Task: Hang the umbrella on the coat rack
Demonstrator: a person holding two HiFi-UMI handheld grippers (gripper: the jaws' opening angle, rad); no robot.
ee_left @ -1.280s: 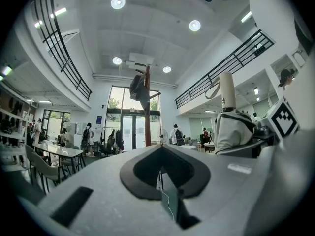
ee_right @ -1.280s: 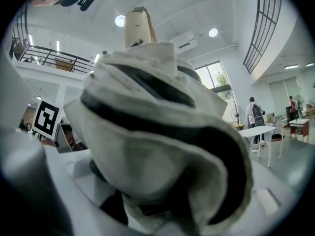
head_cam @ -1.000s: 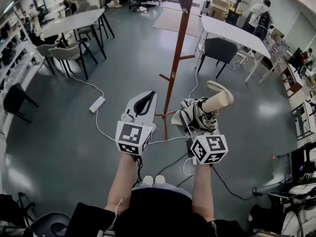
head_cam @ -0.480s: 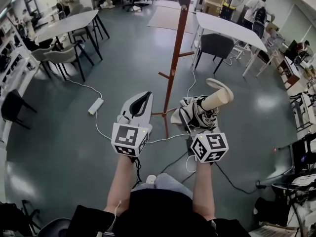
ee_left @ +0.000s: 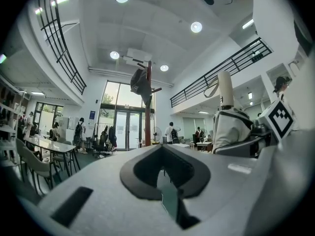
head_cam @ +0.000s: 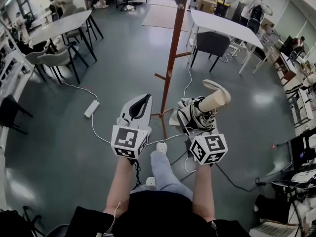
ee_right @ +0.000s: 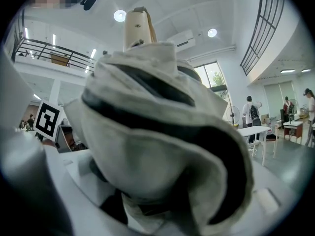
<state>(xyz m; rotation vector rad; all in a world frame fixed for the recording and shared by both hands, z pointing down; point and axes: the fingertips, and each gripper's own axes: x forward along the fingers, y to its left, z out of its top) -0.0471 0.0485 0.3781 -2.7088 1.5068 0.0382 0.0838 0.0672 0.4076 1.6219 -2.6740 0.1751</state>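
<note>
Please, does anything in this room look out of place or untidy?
A white power strip lies loose on the open floor, and its cable trails past the coat rack base, where someone could trip. The umbrella fabric also looks loosely bunched, not wrapped tight.

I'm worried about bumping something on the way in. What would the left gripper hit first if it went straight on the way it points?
Most likely the coat rack, whose pole stands almost dead ahead of the left gripper; nothing shows nearer, though depth is hard to judge.
</note>
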